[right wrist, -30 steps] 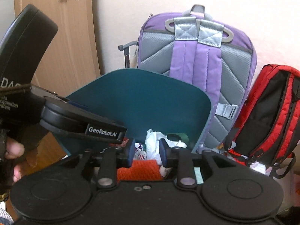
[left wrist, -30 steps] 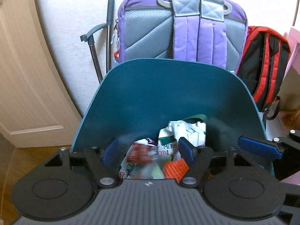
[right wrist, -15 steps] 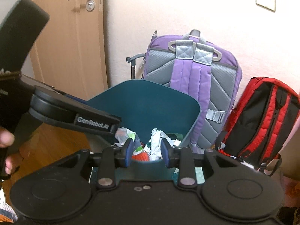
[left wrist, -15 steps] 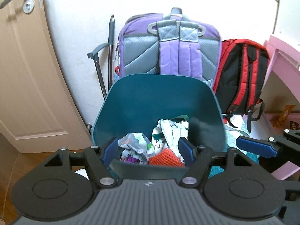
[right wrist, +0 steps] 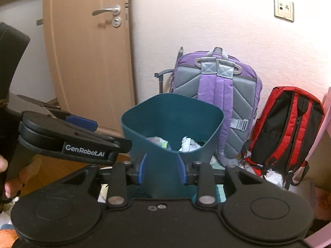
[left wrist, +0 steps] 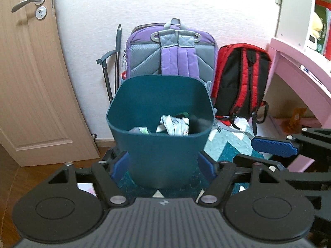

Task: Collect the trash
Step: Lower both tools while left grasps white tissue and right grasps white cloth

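Two empty grippers, left gripper spread wide, right gripper moderately parted, are seen before the teal bin on the rug; crumpled trash inside could spill if its wall is knocked.

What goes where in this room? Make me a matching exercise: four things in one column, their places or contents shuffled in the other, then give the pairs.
Column A
1. teal bin
2. purple backpack
3. red backpack
4. door

Column B
a. upright directly behind the bin
b. at the far left of the left wrist view
c. holds crumpled wrappers
d. next to the pink desk

Pairs: 1-c, 2-a, 3-d, 4-b
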Demonstrator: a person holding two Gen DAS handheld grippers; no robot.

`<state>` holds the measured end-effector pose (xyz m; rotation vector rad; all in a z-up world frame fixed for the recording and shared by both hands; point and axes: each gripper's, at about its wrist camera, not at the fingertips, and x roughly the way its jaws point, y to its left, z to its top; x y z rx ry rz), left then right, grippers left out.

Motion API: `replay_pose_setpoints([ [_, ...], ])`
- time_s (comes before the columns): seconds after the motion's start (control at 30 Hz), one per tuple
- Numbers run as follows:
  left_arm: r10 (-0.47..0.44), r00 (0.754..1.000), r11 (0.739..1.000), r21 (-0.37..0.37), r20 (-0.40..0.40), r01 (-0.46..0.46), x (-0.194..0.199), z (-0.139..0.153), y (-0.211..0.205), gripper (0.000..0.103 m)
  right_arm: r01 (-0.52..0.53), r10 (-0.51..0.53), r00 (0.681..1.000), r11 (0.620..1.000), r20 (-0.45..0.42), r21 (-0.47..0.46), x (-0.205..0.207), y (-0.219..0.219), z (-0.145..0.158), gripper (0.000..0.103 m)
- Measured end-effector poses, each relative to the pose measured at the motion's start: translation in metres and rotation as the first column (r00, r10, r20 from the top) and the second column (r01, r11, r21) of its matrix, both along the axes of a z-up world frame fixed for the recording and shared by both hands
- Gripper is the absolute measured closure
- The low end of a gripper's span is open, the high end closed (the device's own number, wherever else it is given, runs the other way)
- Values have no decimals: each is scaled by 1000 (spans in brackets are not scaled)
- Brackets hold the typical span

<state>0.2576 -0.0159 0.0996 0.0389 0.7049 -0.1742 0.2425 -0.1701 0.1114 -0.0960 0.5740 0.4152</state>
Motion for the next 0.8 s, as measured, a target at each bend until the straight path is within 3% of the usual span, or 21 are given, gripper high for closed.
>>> replay_pose_setpoints([
  [0.2, -17, 1000, 1000, -18, -10, 17, -34, -17, 15, 23, -37, 37, 999, 999, -13, 3, -29, 3, -11, 67],
  [0.43, -35, 998, 998, -53, -53, 32, -63, -61, 41, 15, -68, 71, 995, 997, -72, 39, -49, 10, -44, 55],
  [0.53, -32, 997, 997, -79, -77, 26, -65, -90, 55, 4, -85, 90, 991, 995, -104, 49, -51, 16, -69, 54],
  [0.67, -10, 989, 995, -95, -150, -4, -55, -140, 75, 3, -111, 116, 977, 993, -178, 39, -43, 27, -111, 53],
  [0.8, 16, 964, 994, -100, -265, -44, -31, -199, 96, 3, -126, 125, 954, 992, -272, 14, -29, 42, -167, 53],
])
